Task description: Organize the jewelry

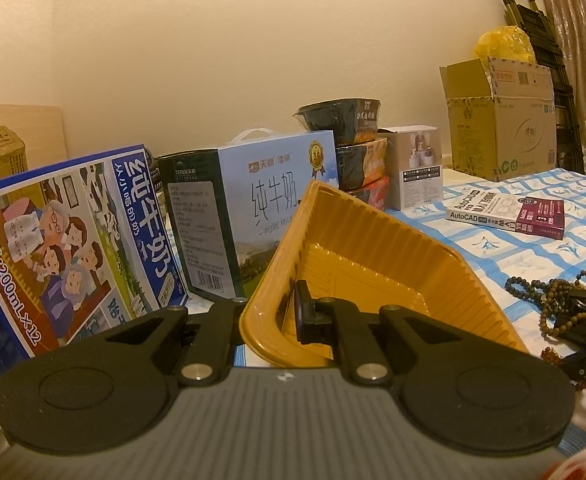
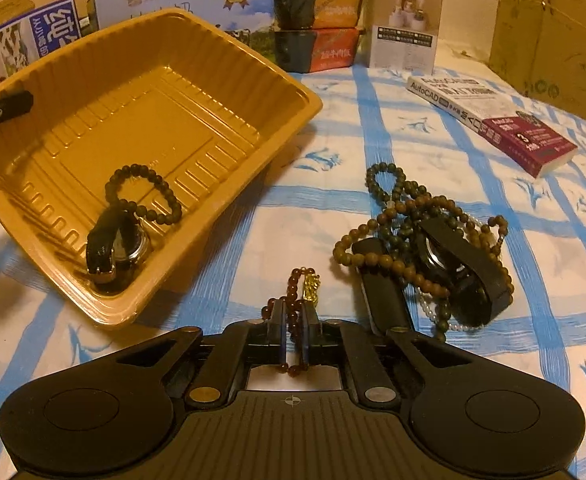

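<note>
A yellow plastic tray [image 2: 221, 64] stands tilted on the blue-checked cloth; my left gripper [image 1: 289, 312] is shut on its near rim [image 1: 267, 280] and holds it up. In the tray lie a dark bead bracelet [image 2: 143, 194] and a black-strapped watch [image 2: 113, 248]. My right gripper [image 2: 293, 334] is shut on a reddish-brown bead bracelet with a gold charm [image 2: 310, 284], low over the cloth. To its right lies a tangle of brown bead strands [image 2: 397, 216] with a black watch [image 2: 461, 264]. That pile also shows in the left wrist view [image 1: 557, 300].
Milk cartons [image 1: 253, 208] and a blue box [image 1: 73, 248] stand behind the tray. Stacked noodle bowls [image 2: 317, 24], a small white box [image 2: 405, 32], an AutoCAD book [image 2: 493, 116] and a cardboard box [image 1: 501, 120] sit at the back and right.
</note>
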